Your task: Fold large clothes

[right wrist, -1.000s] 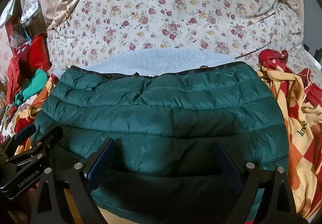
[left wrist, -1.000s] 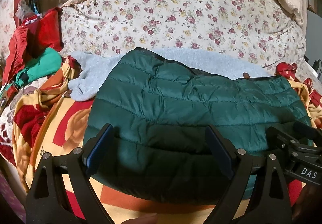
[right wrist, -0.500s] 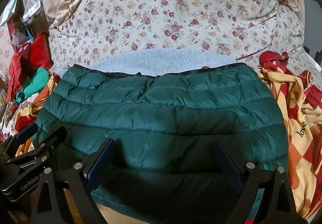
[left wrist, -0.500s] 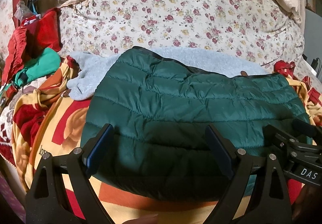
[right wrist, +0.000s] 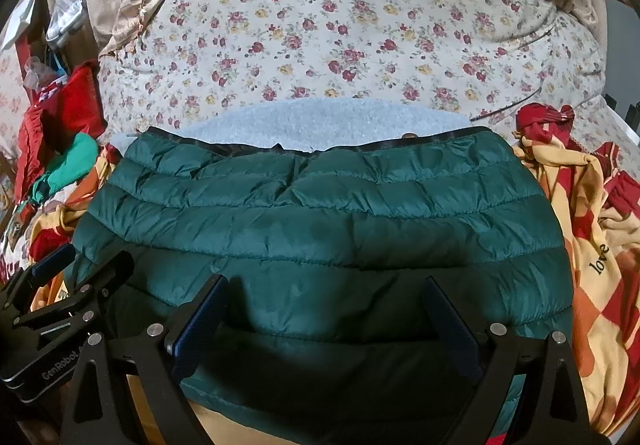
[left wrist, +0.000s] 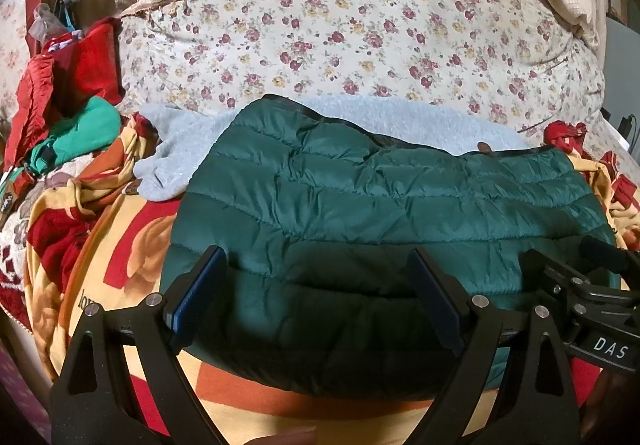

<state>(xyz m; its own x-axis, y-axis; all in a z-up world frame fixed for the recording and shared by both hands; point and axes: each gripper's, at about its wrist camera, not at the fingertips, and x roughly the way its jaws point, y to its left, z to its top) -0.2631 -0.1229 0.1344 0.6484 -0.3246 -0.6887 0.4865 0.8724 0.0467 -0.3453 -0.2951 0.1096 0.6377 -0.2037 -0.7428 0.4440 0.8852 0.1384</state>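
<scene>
A dark green quilted puffer jacket (left wrist: 360, 213) lies folded flat on the bed, on top of a pale blue fleece garment (left wrist: 180, 153). It fills the middle of the right wrist view (right wrist: 320, 237) too. My left gripper (left wrist: 316, 293) is open and empty, above the jacket's near left part. My right gripper (right wrist: 326, 319) is open and empty, above the jacket's near edge. Each gripper shows at the edge of the other's view, side by side.
A yellow and red blanket (left wrist: 120, 257) covers the bed under the jacket and bunches at the right (right wrist: 592, 245). A floral quilt (left wrist: 340, 37) rises behind. Red and green clothes (left wrist: 60, 117) are piled at the left.
Both grippers have drawn slightly back and up from the jacket, jaws still open. The jacket has not moved.
</scene>
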